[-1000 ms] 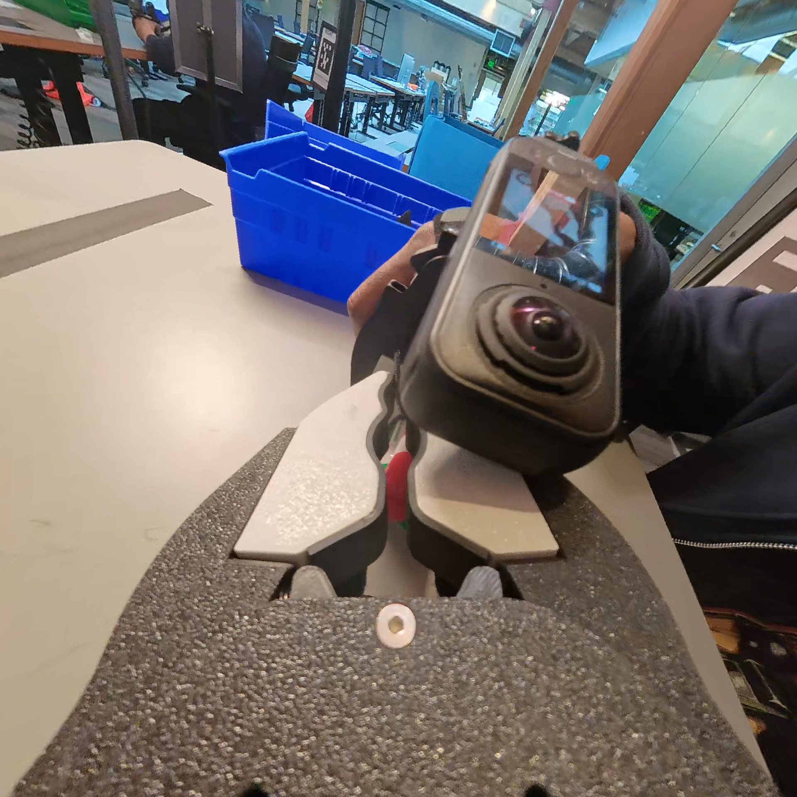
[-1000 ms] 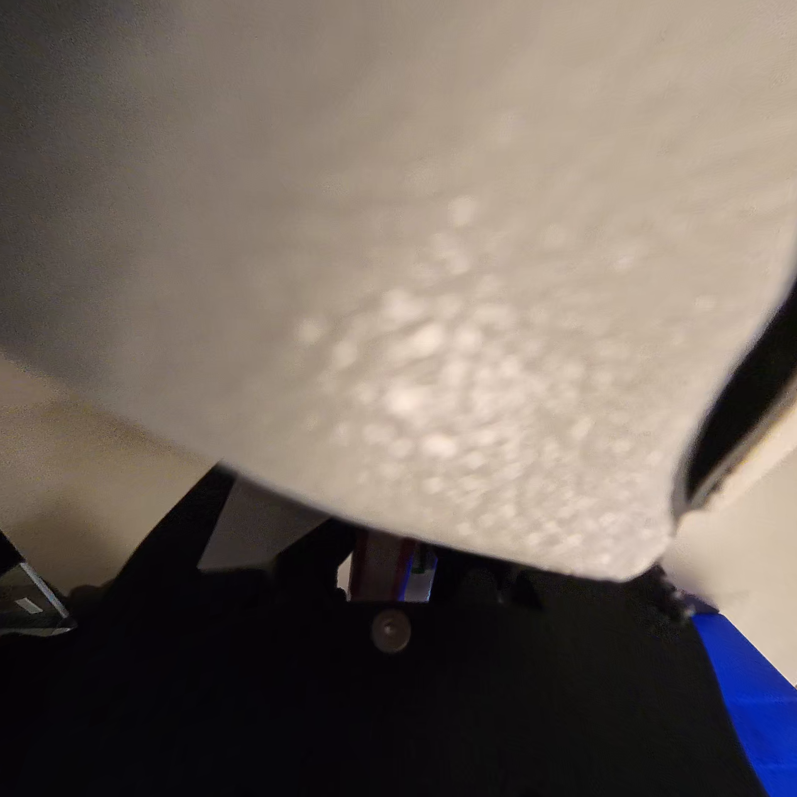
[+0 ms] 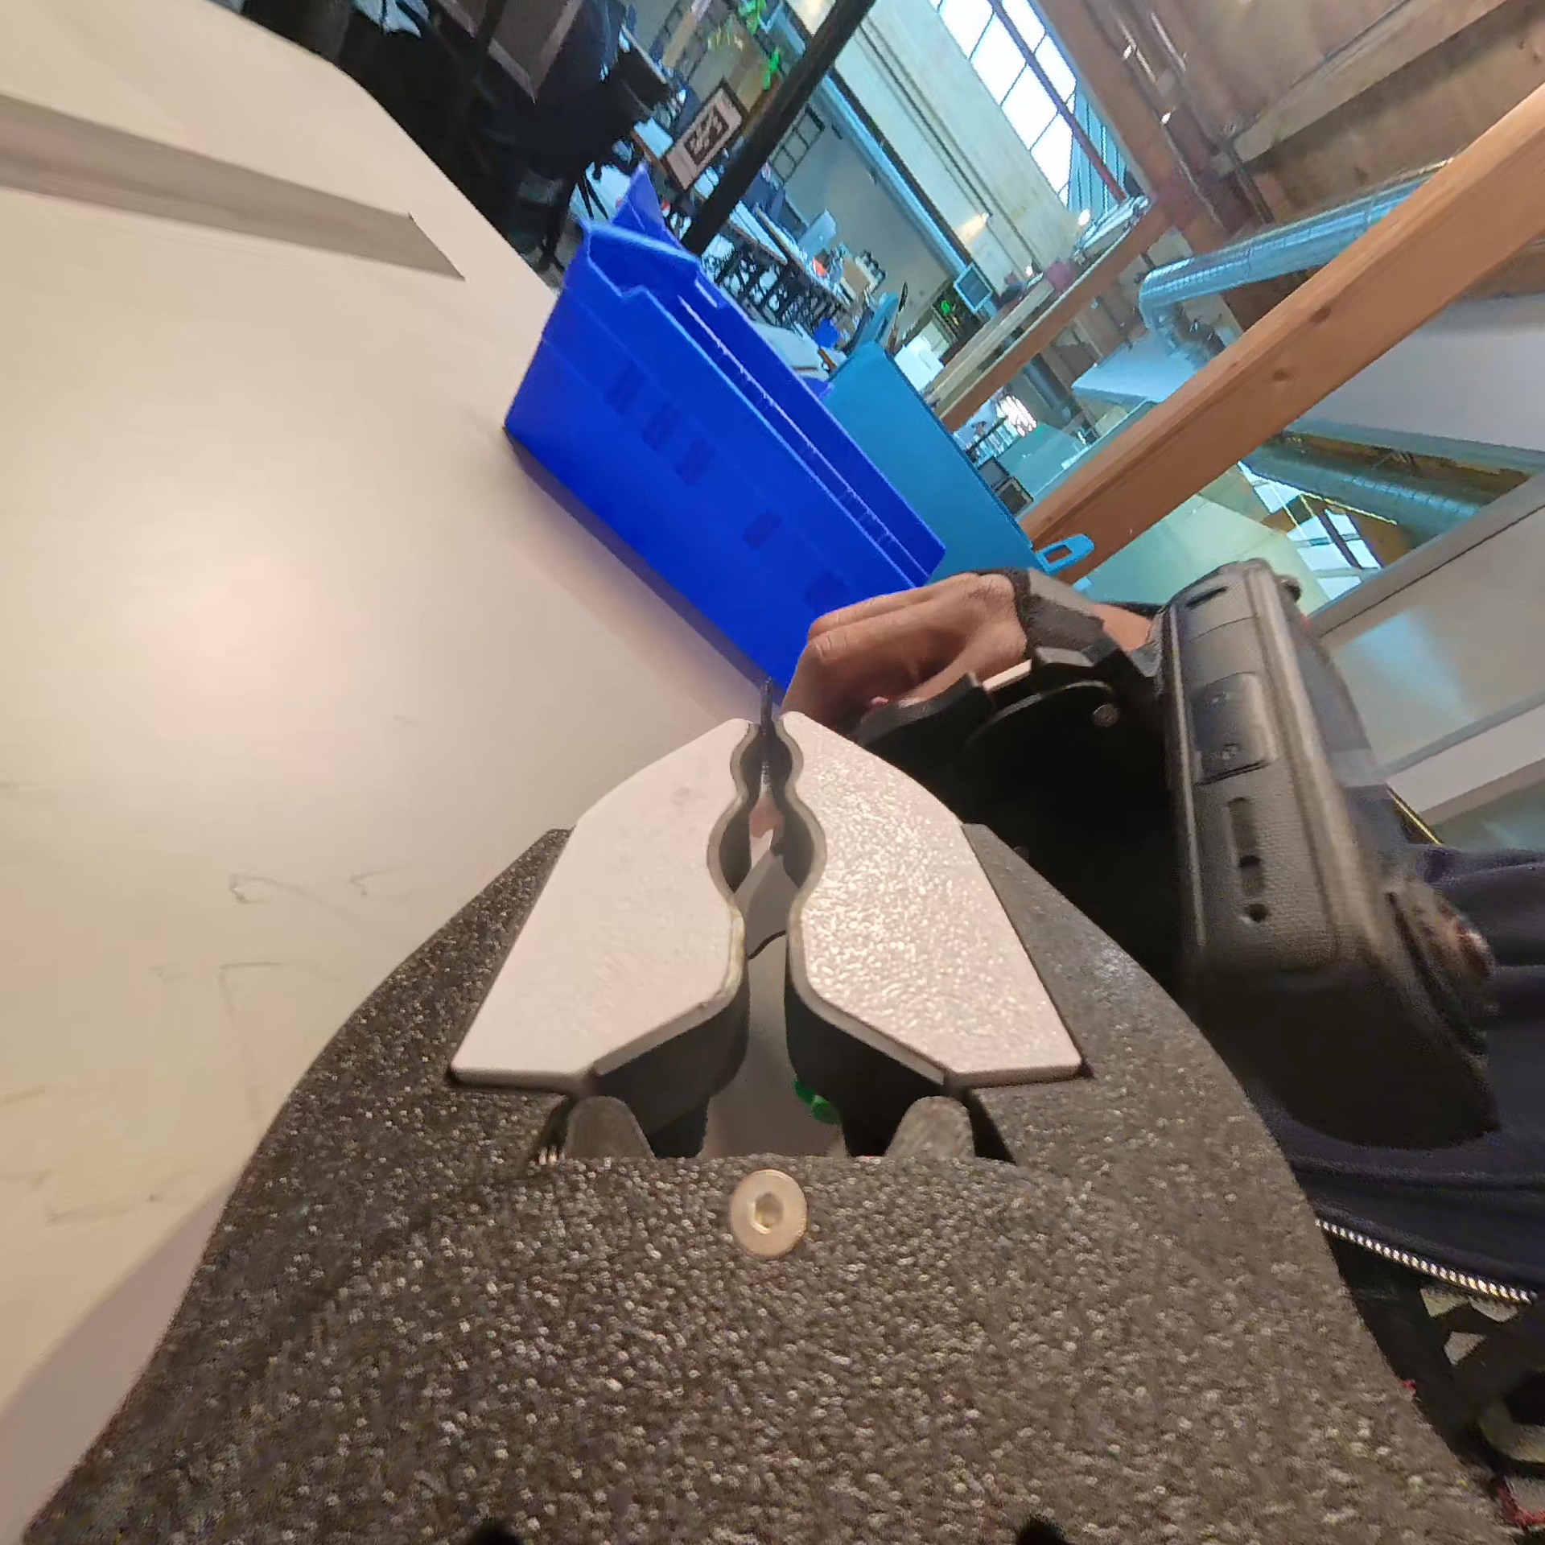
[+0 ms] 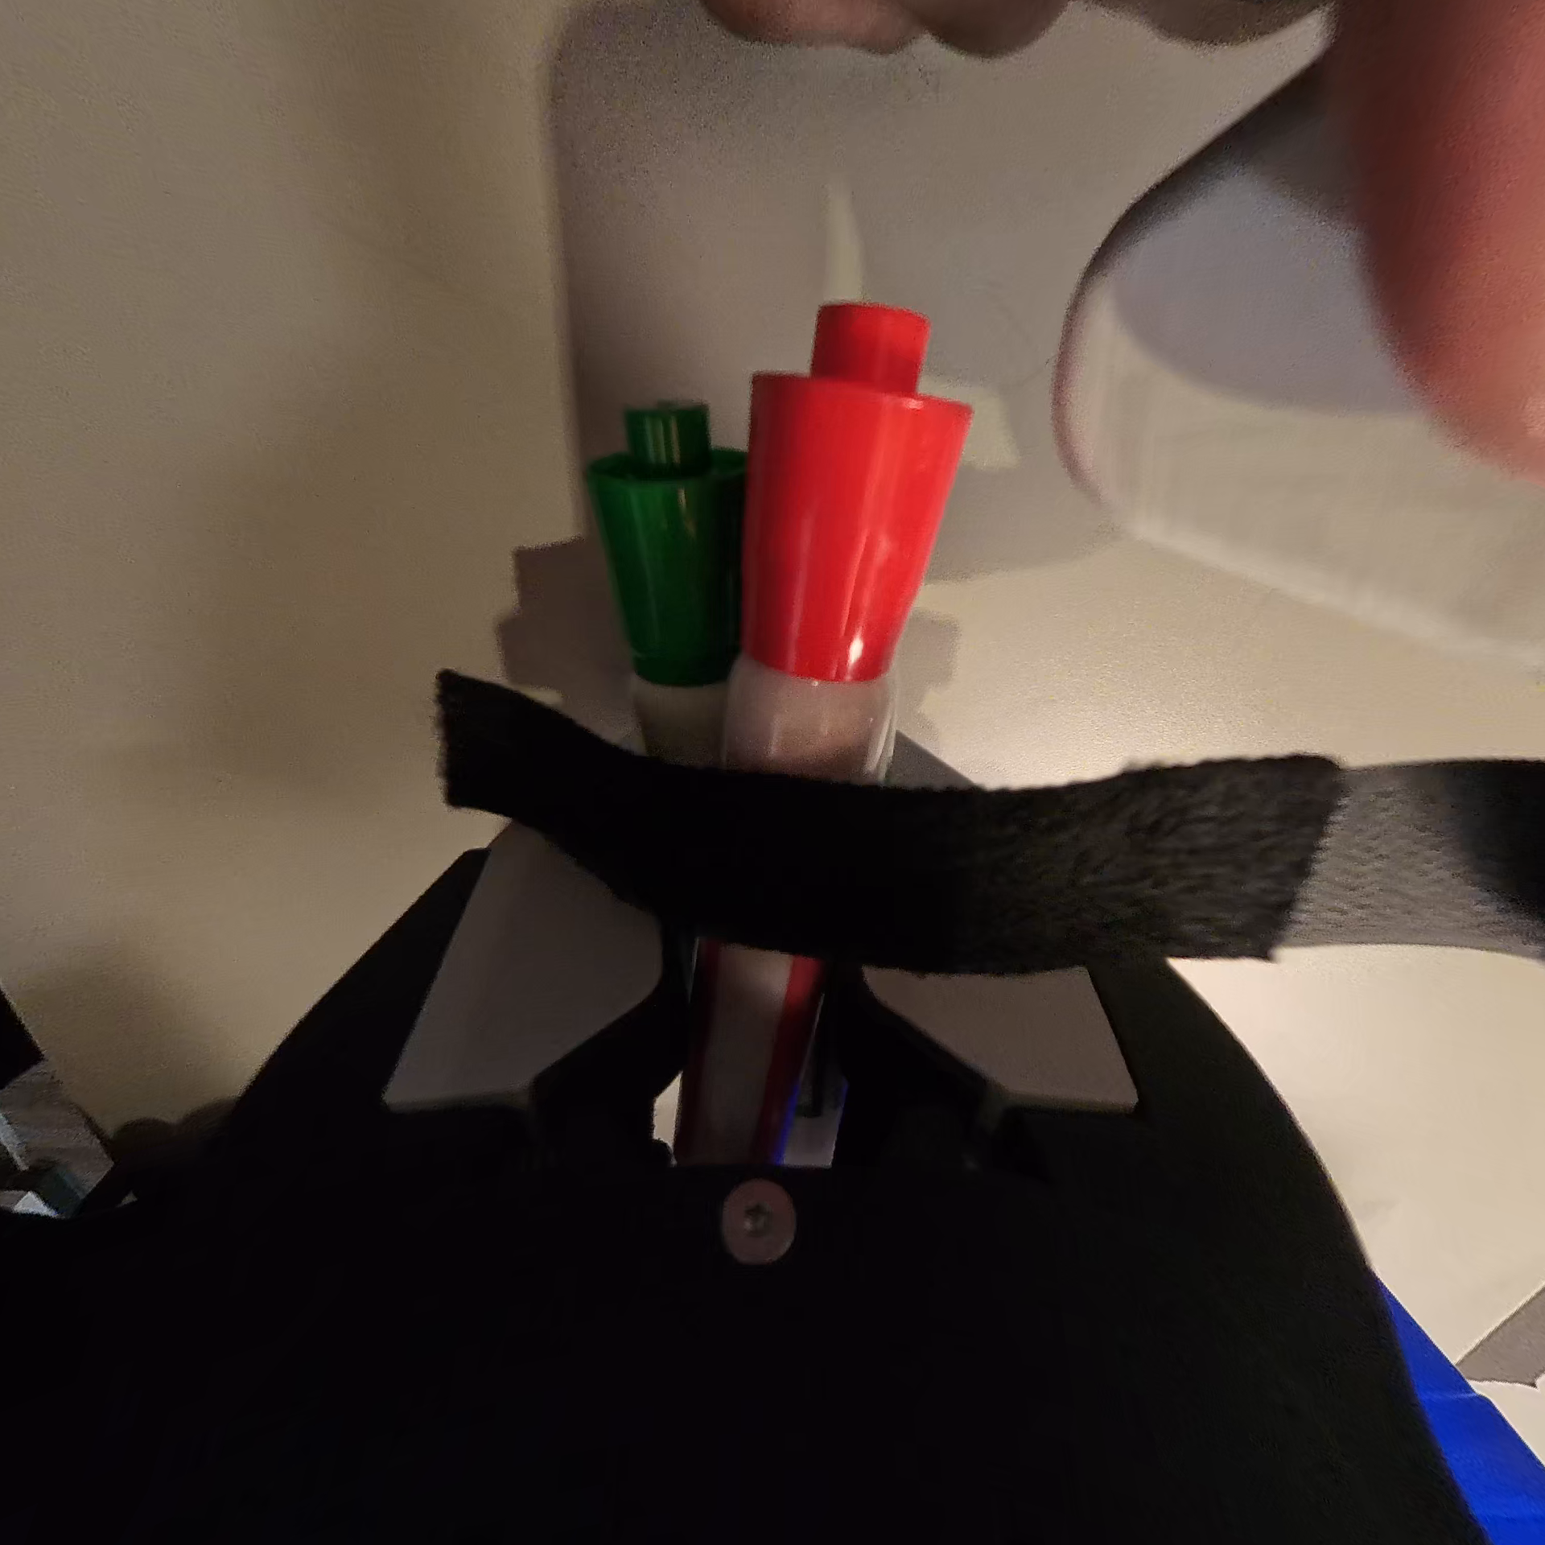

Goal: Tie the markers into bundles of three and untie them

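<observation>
My right gripper (image 4: 752, 803) is shut on a bundle of markers: a red-capped marker (image 4: 853, 518) and a green-capped marker (image 4: 669, 560) stick out forward side by side. A sliver of blue shows low between the jaws. A black hook-and-loop strap (image 4: 836, 853) crosses over the markers and stretches off to the right. My left gripper (image 3: 765, 752) is shut on the strap (image 3: 765, 727), seen edge-on between its tips. It shows blurred at the upper right of the right wrist view (image 4: 1254, 376). The right gripper body (image 3: 1254, 836) is beside it on the right.
A blue plastic bin (image 3: 719, 468) stands on the white table (image 3: 293, 585) beyond the grippers; its corner shows in the right wrist view (image 4: 1471, 1438). A hand (image 3: 903, 652) holds the right gripper. A grey strip (image 3: 209, 192) runs across the table at the far left. Left tips to right tips: about 11 cm.
My left gripper has drawn back from under the right gripper and now pinches the strap, pulled out sideways. The right wrist view, blocked before by a left finger, now shows the markers.
</observation>
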Demonstrator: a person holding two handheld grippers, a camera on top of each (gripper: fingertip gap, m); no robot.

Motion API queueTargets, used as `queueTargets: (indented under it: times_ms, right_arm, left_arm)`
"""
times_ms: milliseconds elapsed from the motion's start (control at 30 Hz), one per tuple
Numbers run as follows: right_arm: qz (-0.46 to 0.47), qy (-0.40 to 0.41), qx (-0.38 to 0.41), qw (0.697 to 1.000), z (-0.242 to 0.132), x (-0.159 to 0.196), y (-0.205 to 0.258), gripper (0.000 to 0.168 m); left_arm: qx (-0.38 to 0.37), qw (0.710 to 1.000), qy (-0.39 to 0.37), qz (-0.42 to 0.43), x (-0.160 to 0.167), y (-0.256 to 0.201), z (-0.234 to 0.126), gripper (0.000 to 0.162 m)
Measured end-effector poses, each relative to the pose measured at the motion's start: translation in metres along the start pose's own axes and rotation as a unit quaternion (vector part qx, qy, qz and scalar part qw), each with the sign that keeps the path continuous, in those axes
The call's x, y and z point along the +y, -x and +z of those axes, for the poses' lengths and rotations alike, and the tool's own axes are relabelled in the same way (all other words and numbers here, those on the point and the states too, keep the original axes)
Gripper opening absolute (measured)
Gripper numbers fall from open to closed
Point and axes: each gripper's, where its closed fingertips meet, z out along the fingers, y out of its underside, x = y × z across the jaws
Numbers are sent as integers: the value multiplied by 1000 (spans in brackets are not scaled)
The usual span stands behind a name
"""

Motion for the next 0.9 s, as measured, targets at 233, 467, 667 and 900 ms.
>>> queueTargets:
  times_ms: [233,467,667,900]
  right_arm:
    - [1,-4,4,1000,-2,0,-1,40]
    - [1,-8,-5,1000,-2,0,0,40]
    - [-1,-9,-16,1000,0,0,3,41]
    - [1,-13,-27,1000,1,0,4,41]
  left_arm:
    - [22,999,33,-23,13,-2,5,2]
    - [27,997,61,-35,20,0,5,5]
    - [32,997,51,-44,18,4,3,9]
    - [31,997,54,-55,22,8,6,14]
